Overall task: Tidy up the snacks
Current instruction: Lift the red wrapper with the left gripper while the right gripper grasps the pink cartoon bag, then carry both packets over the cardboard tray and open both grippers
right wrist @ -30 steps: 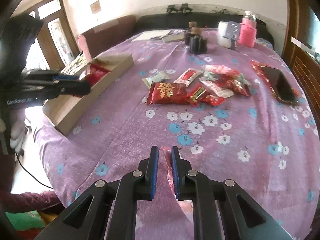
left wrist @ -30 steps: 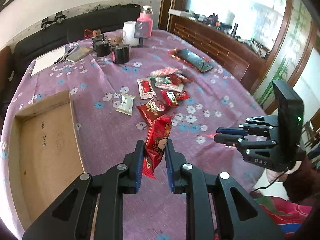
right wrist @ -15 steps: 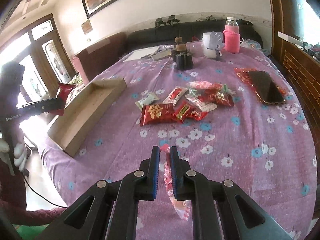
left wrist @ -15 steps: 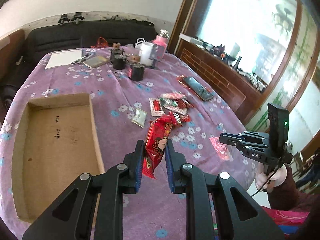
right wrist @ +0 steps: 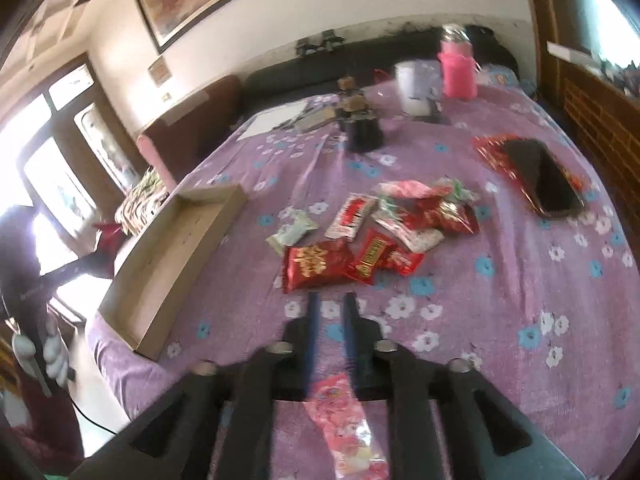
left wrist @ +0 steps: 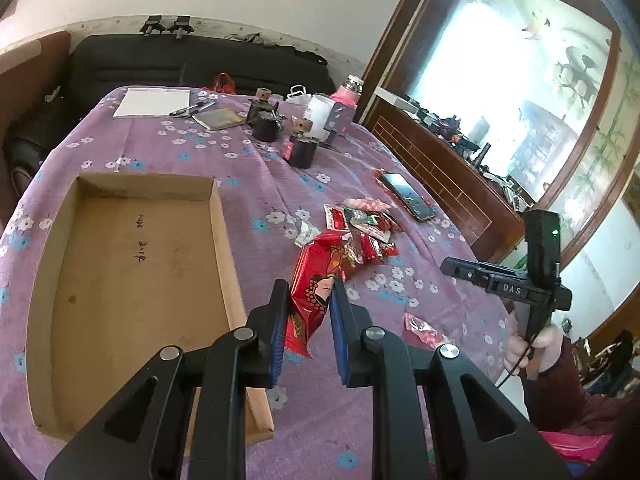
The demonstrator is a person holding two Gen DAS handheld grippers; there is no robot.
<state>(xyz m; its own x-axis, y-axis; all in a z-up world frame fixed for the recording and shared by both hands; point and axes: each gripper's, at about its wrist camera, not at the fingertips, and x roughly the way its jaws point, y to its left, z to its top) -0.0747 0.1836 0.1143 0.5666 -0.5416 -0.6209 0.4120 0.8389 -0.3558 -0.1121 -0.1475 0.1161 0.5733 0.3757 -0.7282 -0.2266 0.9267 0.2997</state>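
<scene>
Here, the left hand-held gripper [left wrist: 308, 312] is clamped on a red snack packet [left wrist: 316, 288] printed with a cartoon face, its blue pads pressing both sides while the packet sticks up between them, above the purple flowered table [left wrist: 248, 184]. Just left of it, an open cardboard box [left wrist: 224, 240] lies flat on the cloth; from the left wrist view its floor looks bare apart from some handwriting.

The right hand-held gripper [right wrist: 330, 312] has just been opening: its jaws stand a little apart with nothing pressed between them. A pink snack packet [right wrist: 344, 412] lies on the table below the gripper's frame, free of the pads. In the left wrist view the same packet [left wrist: 424, 330] rests near the table's edge, under the right gripper [left wrist: 452, 270], which a person's hand [left wrist: 528, 348] holds by its grip.

Farther along the table sits the main heap of snacks [right wrist: 384, 232]: a red packet with gold characters [right wrist: 316, 264], several smaller red and white wrappers, and a pale green one [right wrist: 294, 232] off to the left side. Beyond them a dark phone [right wrist: 548, 180] lies on a red wrapper, and at the far end stand a pink bottle [right wrist: 458, 68], a white cup [right wrist: 414, 84] and some dark jars [left wrist: 280, 128], beside a sheet of paper [left wrist: 154, 102].
</scene>
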